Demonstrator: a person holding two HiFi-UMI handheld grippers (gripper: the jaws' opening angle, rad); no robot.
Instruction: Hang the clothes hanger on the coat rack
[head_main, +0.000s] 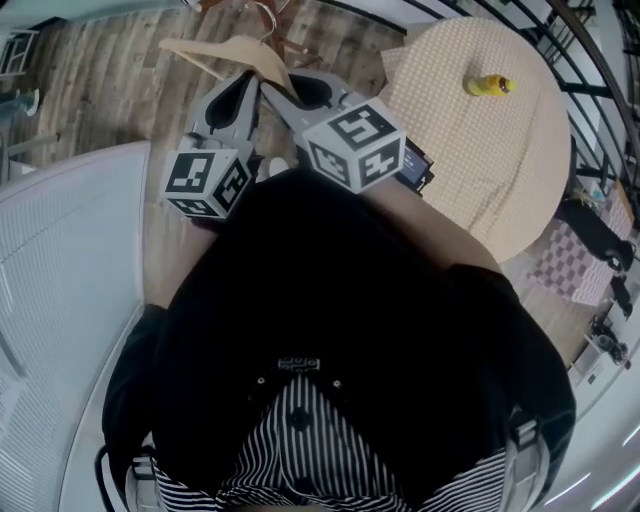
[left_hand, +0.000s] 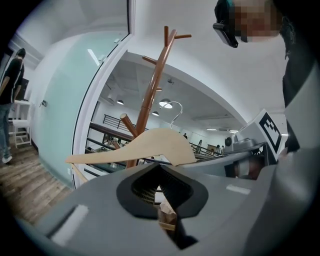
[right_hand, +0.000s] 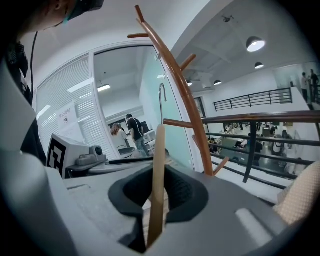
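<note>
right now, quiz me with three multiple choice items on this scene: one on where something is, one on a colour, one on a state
1. Where does the small yellow object lie?
A. on the floor
B. on the round table
C. on a chair

2. What colour is the coat rack?
A. white
B. reddish brown
C. black

3. What state is the hanger in?
A. hung on a peg
B. lying on the floor
C. held off the rack by both tools

Answers:
1 B, the head view shows it on that table.
2 B, both gripper views show its brown wood.
3 C, the left tool and the right tool are each shut on its wood, with the rack standing beyond it.
</note>
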